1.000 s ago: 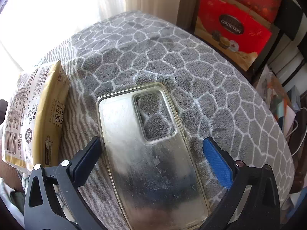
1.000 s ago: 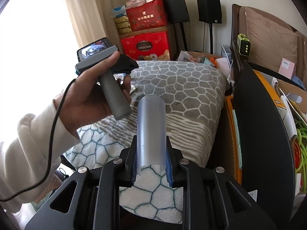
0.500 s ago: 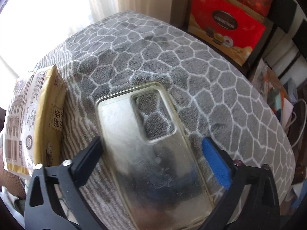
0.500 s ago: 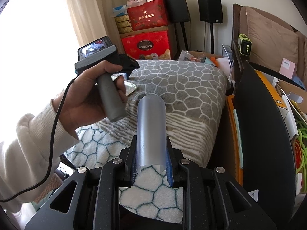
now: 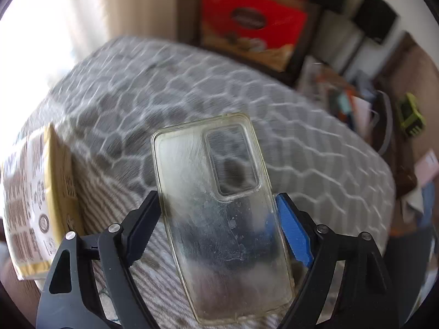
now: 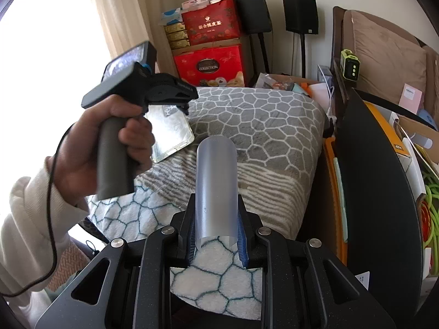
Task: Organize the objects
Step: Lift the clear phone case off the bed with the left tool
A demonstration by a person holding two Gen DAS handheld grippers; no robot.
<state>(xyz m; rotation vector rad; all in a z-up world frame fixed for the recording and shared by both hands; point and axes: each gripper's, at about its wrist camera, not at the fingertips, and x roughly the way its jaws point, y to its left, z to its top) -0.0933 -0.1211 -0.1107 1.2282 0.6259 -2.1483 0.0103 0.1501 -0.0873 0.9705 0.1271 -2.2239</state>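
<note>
My left hand-held gripper (image 5: 219,227) points down at a clear, scuffed plastic phone case (image 5: 219,211) with a rectangular camera cut-out, and its jaws have just been closing in on it. The case sits between the black finger (image 5: 142,224) on one side and the blue-padded finger (image 5: 295,235) on the other; both pads lie right at its long edges, though the motion blur keeps me from saying for certain that they press on it. From my right wrist view the case appears tilted, its near end raised off the bed beneath my left hand (image 6: 109,142), which grips the grey handle. Under it lies a grey fleece blanket (image 5: 288,126) with a white honeycomb pattern, spread over the bed. To the left of the case, near the blanket's edge, rests a gold-and-white printed food packet (image 5: 35,205). My right hand-held gripper (image 6: 216,233) is clamped on a translucent, curved plastic sheet (image 6: 215,181) rolled into a half tube, which sticks out forward between the jaws above the blanket. Red gift boxes (image 6: 208,65) are stacked against the wall behind the bed.
</note>
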